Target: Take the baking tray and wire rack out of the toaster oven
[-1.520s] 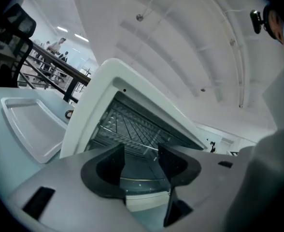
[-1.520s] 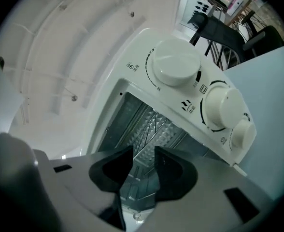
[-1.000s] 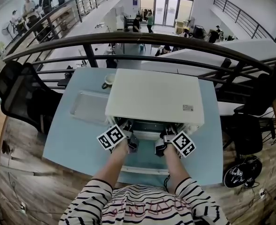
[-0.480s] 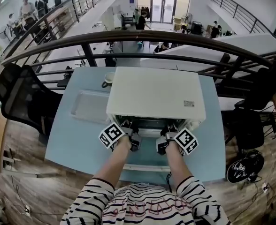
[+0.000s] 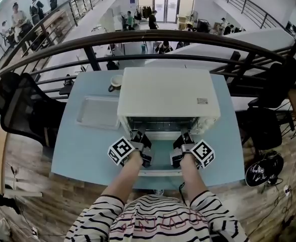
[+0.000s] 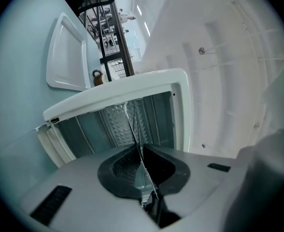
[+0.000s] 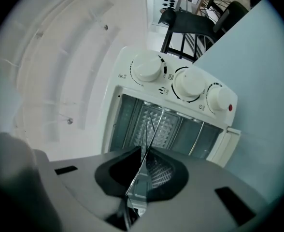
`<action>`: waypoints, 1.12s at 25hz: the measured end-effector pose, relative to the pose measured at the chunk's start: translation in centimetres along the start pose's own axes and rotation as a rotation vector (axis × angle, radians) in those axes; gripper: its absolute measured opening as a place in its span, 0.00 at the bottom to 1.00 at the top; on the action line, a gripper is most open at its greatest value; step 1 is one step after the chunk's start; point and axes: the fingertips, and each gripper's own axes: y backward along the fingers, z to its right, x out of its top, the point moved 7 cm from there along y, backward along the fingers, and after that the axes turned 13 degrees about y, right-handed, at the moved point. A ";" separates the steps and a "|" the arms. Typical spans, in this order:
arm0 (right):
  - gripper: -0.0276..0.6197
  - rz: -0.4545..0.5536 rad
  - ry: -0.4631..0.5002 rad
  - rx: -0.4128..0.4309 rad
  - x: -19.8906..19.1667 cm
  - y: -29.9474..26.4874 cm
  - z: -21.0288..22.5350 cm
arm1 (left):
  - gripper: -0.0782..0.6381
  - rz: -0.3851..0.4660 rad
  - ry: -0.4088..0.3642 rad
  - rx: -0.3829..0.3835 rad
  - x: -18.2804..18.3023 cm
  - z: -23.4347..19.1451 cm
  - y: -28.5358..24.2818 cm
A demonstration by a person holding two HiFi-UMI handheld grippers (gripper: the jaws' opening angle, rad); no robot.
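The white toaster oven [image 5: 165, 92] stands on the light blue table [image 5: 82, 150] with its door [image 5: 160, 172] folded down towards me. My left gripper [image 5: 139, 136] and right gripper [image 5: 185, 136] hang level over the door, just outside the oven mouth. In the left gripper view a thin wire rack [image 6: 132, 122] runs edge-on from the oven into my left gripper [image 6: 141, 149]. Its other side [image 7: 154, 127] lies between the pads of my right gripper [image 7: 143, 151]. Both pairs of jaws have just been closing and now pinch the rack's front edge. A shallow baking tray [image 5: 85, 119] lies on the table left of the oven.
A cup [image 5: 116, 83] sits behind the tray near the oven's back left corner. The oven's three knobs [image 7: 188, 83] are on its right side. A dark railing [image 5: 138, 37] runs behind the table, and black chairs [image 5: 17, 105] stand at both sides.
Both grippers have drawn back from the oven mouth towards me, and their jaws have shut on the rack's edge. The oven's inside now shows above them.
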 end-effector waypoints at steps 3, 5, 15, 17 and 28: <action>0.12 0.011 -0.024 -0.004 -1.0 1.5 -0.1 | 0.16 -0.008 0.012 0.000 -0.4 -0.4 1.5; 0.12 0.023 -0.040 -0.010 -1.5 2.5 0.0 | 0.16 -0.018 0.022 0.002 -0.9 -0.6 2.4; 0.11 0.088 -0.113 -0.025 -3.9 7.4 -0.1 | 0.15 -0.066 0.092 -0.010 -2.7 -1.4 6.9; 0.11 0.101 -0.124 -0.030 -4.8 8.4 -0.2 | 0.15 -0.088 0.097 -0.030 -2.8 -1.6 7.8; 0.10 0.157 -0.151 -0.045 -7.3 13.5 -0.8 | 0.15 -0.162 0.115 -0.003 -4.3 -2.3 12.5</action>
